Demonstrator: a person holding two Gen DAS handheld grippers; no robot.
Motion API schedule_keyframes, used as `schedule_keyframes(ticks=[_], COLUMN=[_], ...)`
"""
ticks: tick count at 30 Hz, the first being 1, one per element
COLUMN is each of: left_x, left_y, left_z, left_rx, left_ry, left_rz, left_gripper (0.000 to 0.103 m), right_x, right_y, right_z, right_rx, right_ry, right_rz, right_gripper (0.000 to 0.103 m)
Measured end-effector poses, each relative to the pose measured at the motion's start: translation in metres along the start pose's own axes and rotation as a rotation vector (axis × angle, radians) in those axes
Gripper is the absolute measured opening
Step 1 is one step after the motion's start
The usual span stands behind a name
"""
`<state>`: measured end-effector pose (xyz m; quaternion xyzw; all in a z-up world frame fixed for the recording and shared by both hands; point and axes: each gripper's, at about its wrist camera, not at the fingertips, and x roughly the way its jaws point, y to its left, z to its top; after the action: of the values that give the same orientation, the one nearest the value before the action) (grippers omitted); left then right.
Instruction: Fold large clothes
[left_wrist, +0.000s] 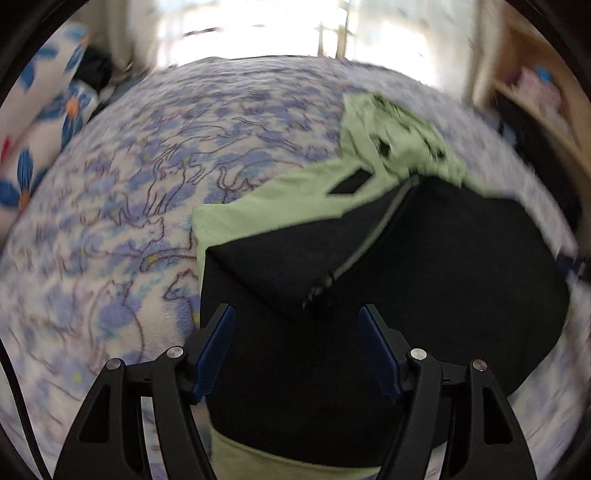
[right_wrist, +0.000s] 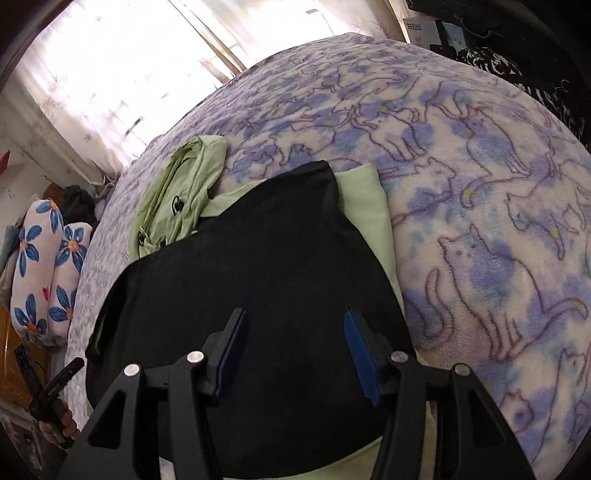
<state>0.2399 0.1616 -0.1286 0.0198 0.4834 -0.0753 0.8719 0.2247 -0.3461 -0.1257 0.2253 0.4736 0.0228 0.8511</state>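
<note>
A blanket (right_wrist: 480, 184) with a cat print is spread over the bed. A green-and-black jacket (right_wrist: 258, 258) is laid folded on it. The left gripper (left_wrist: 297, 347) and right gripper (right_wrist: 293, 350) are held released above the black panel, nothing grasped.

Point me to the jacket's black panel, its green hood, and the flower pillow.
black panel (right_wrist: 251, 258), right wrist view, middle of fabric
green hood (right_wrist: 177, 192), right wrist view, crumpled centre
flower pillow (right_wrist: 37, 266), right wrist view, printed side
</note>
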Motion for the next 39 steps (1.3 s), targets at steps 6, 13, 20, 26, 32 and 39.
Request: schedule_keyframes(ticks=[6,13,20,26,32,39], left_x=[0.025,0.052,0.065,0.063,0.051,0.069], left_y=[-0.03,-0.044,-0.046,-0.009,0.045,0.061], left_z=[-0.014,-0.003,0.029,0.065,0.065,0.067], left_rx=[0.381,0.678,0.708,0.415,0.188,0.194], left_ry=[-0.011,-0.123,-0.083,-0.047,-0.056,-0.028], left_rz=[0.322,0.511,0.348,0.177,0.048,0.033], left_gripper=[0.069,0.075,0.04,0.059,0.069,0.069], right_x=[0.003,0.008,0.024,0.054,0.082,0.09], right_y=[0.0,0.009,0.017,0.009,-0.001,0.0], right_z=[-0.008,-0.003,0.034,0.071,0.085,0.081], right_rx=[-0.009,-0.071,-0.15,-0.138,-0.093,-0.102], right_ry=[0.013,0.017,0.005,0.014,0.059,0.025], right_rz=[0.001,-0.027,-0.058,-0.125,-0.103,-0.102], right_gripper=[0.054,0.054,0.054,0.054,0.054,0.056])
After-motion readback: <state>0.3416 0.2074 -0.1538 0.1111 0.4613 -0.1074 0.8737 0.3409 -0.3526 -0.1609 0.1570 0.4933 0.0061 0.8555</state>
